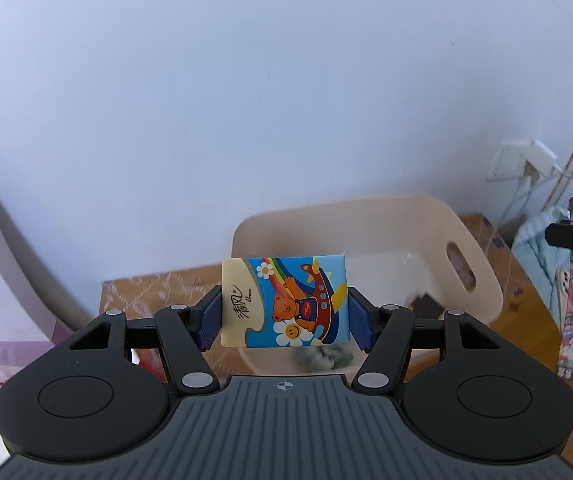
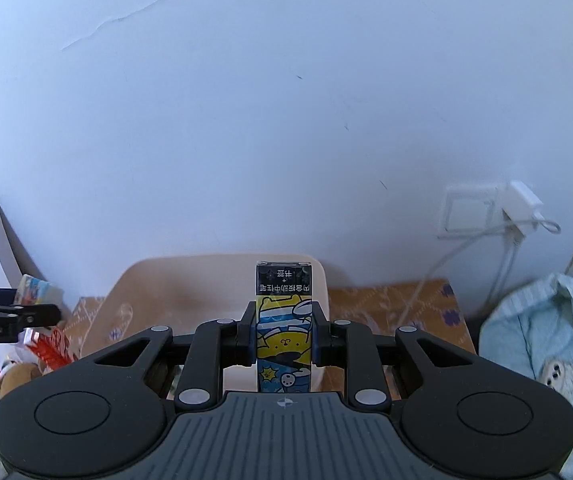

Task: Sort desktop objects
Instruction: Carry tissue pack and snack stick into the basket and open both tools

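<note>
Pen box (image 2: 283, 328) upright (tissue pack (image 1: 285, 302) lies crosswise)

Left gripper (image 1: 285, 311) clamping a cartoon-bear tissue pack (image 1: 286, 302) between its blue pads (image 1: 211, 320), held above a beige handled basket (image 1: 466, 240) on a brown patterned tabletop (image 1: 158, 284) against a white wall (image 1: 246, 100).

Tissue pack (image 1: 286, 302) cream and blue, rainbow, daisies, orange bear; pen box (image 2: 283, 328) yellow-blue cartoon with black top; basket (image 1: 426, 224) beige; worktop (image 2: 386, 304) brown, white-patterned
</note>
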### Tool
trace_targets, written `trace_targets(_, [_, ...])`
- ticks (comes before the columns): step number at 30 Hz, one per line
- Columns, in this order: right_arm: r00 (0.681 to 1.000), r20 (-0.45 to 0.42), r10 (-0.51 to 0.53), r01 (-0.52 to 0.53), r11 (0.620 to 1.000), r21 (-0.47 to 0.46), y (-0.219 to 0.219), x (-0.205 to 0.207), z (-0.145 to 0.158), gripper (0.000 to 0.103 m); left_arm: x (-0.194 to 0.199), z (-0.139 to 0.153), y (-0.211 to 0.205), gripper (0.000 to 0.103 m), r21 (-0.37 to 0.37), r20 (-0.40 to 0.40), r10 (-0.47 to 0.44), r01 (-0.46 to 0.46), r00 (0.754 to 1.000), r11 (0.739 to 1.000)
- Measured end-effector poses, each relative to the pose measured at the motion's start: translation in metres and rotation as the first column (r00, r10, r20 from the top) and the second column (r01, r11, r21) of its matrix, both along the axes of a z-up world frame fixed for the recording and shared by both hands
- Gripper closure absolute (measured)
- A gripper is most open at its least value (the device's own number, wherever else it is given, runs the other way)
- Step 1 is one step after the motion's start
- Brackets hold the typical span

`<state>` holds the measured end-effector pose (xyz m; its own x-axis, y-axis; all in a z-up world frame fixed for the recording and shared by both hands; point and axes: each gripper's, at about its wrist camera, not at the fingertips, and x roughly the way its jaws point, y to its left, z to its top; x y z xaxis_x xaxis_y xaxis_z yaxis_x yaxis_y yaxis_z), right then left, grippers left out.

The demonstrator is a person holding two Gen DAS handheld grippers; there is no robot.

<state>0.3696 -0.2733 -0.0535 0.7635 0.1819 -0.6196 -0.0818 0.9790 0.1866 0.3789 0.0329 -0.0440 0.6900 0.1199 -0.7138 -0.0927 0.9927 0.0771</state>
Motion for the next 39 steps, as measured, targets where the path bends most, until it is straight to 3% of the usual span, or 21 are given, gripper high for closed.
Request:
trace_targets(7, [0.999,0.017,0.031,-0.031,1.0,0.003,0.014,0.028,-0.001,0.081,0.038,-0.012,-0.013,0.039,0.044,-0.015,0.01,-0.009,1.0,0.999])
trace_targets(17, [0.998,0.031,0.055,-0.054,0.998,-0.016,0.044,0.072,-0.017,0.081,0.078,-0.057,-0.021,0.039,0.086,-0.086,0.068,-0.06,0.994,0.994])
trace_targets(28, [0.991,-0.122,0.049,-0.05,0.999,-0.009,0.072,0.121,-0.073,0.081,0.106,-0.106,-0.031,0.039,0.108,-0.173,0.064,-0.046,0.983,0.993])
trace_targets(33, [0.982,-0.175,0.074,-0.086,0.995,-0.059,0.086,0.128,-0.09,0.081,0.113,-0.124,-0.034,0.039,0.111,-0.212,0.066,-0.043,0.975,0.993])
trace_targets(36, [0.969,-0.237,0.072,-0.087,0.995,-0.055,0.089,0.129,-0.1,0.064,0.113,-0.127,-0.035,0.038,0.093,-0.208,0.041,-0.022,0.977,0.995])
trace_targets(38, [0.963,-0.259,0.075,-0.085,0.996,-0.028,0.089,0.127,-0.102,0.04,0.111,-0.126,-0.037,0.03,0.11,-0.182,0.05,-0.03,0.982,0.993])
trace_targets(39, [0.963,-0.257,0.076,-0.085,0.996,-0.022,0.088,0.125,-0.102,0.037,0.109,-0.125,-0.038,0.027,0.124,-0.172,0.057,-0.036,0.983,0.992])
